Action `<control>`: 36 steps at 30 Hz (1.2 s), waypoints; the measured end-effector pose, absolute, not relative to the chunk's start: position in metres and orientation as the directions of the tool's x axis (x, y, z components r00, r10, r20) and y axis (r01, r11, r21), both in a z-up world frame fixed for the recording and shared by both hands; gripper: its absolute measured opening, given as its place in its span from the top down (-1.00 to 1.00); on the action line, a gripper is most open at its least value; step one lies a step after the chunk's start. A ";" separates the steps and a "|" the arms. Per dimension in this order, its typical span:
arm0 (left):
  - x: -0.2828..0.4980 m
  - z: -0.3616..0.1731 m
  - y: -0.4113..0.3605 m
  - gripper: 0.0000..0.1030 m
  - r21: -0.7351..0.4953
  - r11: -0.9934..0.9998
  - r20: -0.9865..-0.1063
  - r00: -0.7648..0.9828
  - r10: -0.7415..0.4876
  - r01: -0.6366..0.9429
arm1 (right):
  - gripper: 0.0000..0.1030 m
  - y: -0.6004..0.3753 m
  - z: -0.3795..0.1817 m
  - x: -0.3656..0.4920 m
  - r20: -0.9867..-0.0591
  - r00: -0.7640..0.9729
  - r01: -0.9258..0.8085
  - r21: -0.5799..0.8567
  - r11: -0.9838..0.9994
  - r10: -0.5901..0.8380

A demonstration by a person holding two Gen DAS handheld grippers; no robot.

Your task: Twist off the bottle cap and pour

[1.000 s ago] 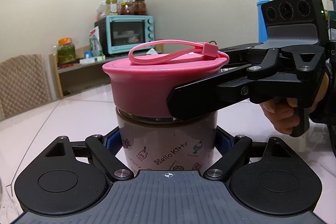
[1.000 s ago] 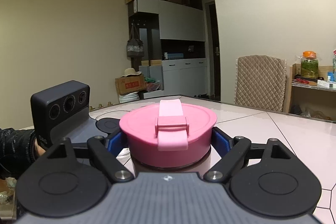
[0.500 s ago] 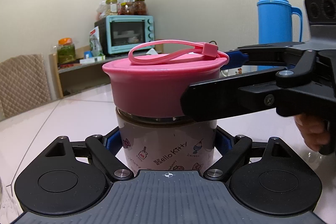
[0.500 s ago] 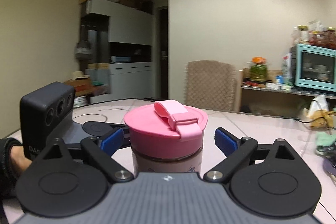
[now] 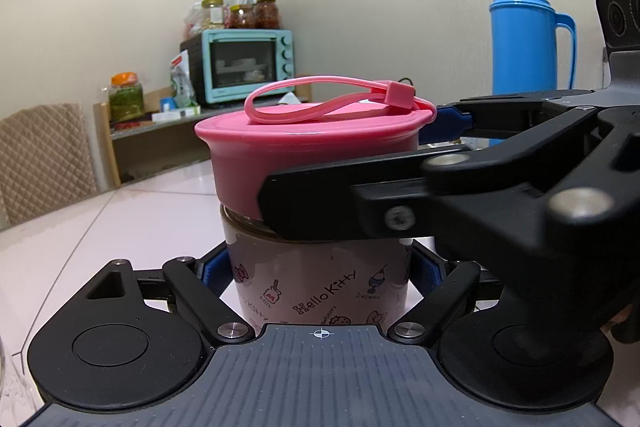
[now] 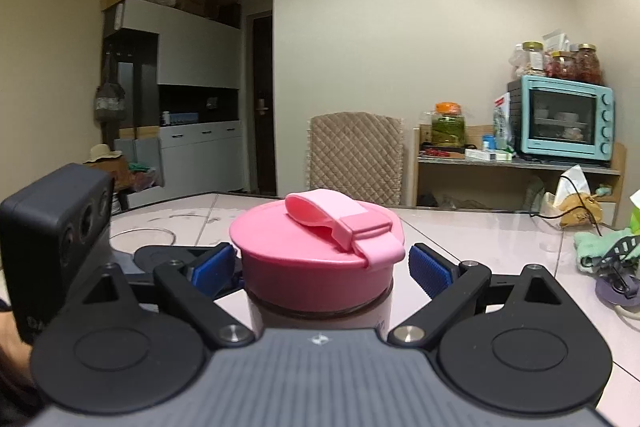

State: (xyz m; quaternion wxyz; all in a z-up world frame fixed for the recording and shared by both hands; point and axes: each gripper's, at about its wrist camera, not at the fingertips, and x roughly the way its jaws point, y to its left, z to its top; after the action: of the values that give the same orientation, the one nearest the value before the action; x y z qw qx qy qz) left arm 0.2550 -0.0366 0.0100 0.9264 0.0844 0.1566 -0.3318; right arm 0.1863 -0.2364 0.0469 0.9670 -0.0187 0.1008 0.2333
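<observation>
- Since a second ago, my right gripper (image 5: 430, 163) has let go of the pink cap (image 5: 312, 147) and swung round it; seen from the left wrist, my left gripper (image 5: 320, 271) clamps the bottle (image 5: 320, 279) below the cap.
- From the right wrist, the cap sits dead ahead between my spread blue pads (image 6: 430, 269), neither visibly pressing it; I judge re-closing comes next.

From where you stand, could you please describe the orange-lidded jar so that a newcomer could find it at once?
Find the turquoise toaster oven against the back wall. On the same wooden shelf, toward the quilted chair, stands the jar. It alone has an orange lid and green contents; the jars atop the oven hold red.
</observation>
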 end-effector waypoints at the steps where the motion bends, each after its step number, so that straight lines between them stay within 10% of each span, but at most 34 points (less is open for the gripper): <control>1: 0.255 0.010 -0.037 -0.75 0.052 0.766 -0.346 0.731 -0.588 0.641 | -0.84 -0.235 0.047 0.187 -0.204 0.873 -0.451 0.011 0.893 0.443; 20: 0.255 0.010 -0.036 -0.75 0.052 0.765 -0.346 0.730 -0.589 0.642 | -0.65 -0.229 0.043 0.180 -0.216 0.874 -0.445 0.006 0.895 0.436; 36: 0.255 0.011 -0.035 -0.75 0.052 0.765 -0.346 0.730 -0.589 0.642 | -0.65 -0.286 0.049 0.220 -0.237 0.575 -0.808 -0.008 0.590 0.783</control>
State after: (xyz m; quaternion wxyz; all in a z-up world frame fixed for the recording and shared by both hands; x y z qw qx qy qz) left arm 0.2552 -0.0350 0.0107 0.9263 0.0843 0.1567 -0.3322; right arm 0.2204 -0.2860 0.0491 0.8854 -0.0579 0.1047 0.4492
